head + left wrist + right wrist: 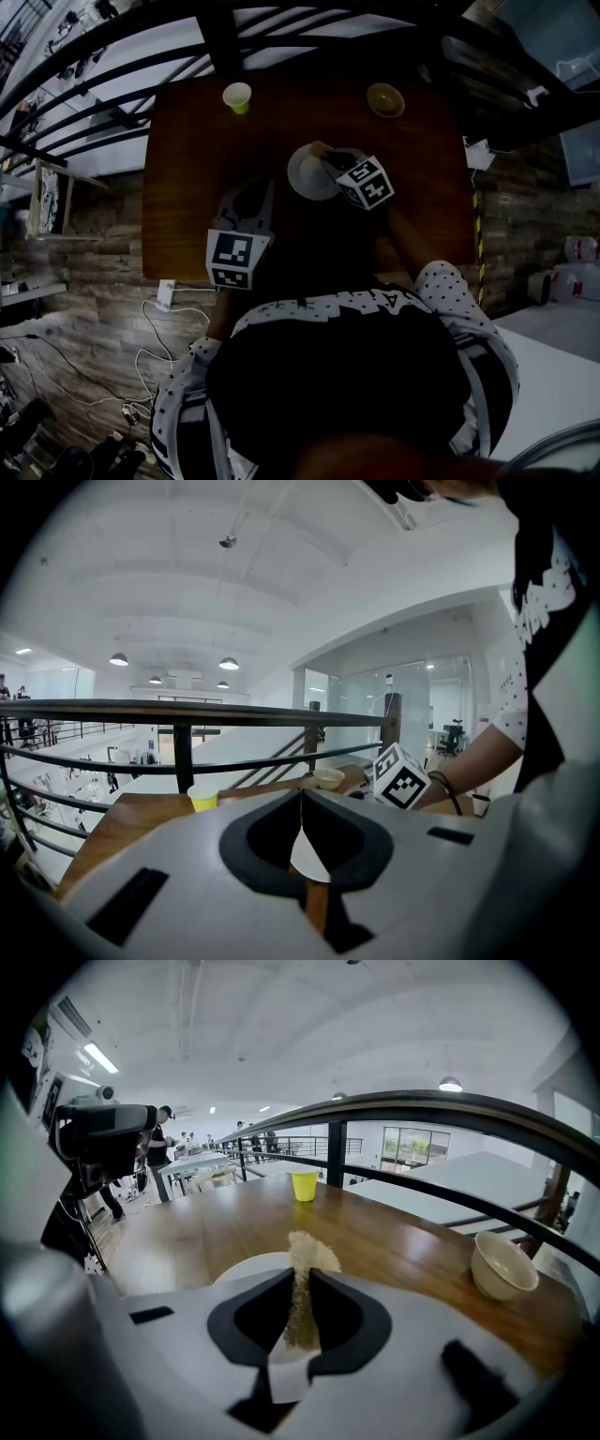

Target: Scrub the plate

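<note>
**Pad down on the plate, rim pinned**

Over to the white plate (pixel 312 173), lying flat near the middle of the brown worktop (pixel 187 187). Coming in from the near right with the right tongs (pixel 325 161), squeezed tight on a thin beige pad (pixel 305 1251). Poking out past the tips there, and set down on the plate's top face.

Looking along the left tongs (pixel 301 792) now: pressed together at the tips, with a white sliver caught in the hollow just behind them. Probably the plate's near rim, though hard to call from so little showing. Reaching in from the near left on that side, marker cube trailing back toward the body.

Further up the worktop, well apart from the action: a yellow cup (pixel 237 97) upright at the far left, a pale bowl (pixel 385 99) at the far right. Beyond the far edge, a dark railing (pixel 422 1110). Down at the bottom of the head view, a dark top (pixel 337 375) with pale spotted sleeves.
</note>
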Motion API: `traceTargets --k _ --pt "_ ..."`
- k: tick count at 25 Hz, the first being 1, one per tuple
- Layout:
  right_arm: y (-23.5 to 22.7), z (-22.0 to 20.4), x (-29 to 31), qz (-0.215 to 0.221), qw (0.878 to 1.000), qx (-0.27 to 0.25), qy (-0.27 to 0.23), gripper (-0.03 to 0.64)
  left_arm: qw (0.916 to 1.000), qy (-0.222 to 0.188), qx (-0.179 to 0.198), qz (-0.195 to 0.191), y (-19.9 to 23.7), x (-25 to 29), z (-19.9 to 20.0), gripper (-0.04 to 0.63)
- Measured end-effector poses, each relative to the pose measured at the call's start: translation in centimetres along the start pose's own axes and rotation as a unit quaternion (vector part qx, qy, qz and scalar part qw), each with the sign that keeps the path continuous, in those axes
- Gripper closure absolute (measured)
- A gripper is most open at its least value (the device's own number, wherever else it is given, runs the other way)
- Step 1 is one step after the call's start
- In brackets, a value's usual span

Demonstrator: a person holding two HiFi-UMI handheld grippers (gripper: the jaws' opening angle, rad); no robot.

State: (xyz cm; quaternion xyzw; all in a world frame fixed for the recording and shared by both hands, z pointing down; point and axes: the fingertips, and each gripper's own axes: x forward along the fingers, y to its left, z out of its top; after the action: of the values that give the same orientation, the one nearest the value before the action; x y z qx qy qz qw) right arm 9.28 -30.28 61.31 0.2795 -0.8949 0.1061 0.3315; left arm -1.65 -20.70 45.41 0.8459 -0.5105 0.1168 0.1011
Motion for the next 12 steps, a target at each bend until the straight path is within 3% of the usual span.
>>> traceTargets --k 12 --pt "-0.75 -0.22 0.64 -0.007 1.0 -0.01 0.007 0.568 1.0 0.002 -0.005 0.003 0.17 0.1 -0.22 0.581"
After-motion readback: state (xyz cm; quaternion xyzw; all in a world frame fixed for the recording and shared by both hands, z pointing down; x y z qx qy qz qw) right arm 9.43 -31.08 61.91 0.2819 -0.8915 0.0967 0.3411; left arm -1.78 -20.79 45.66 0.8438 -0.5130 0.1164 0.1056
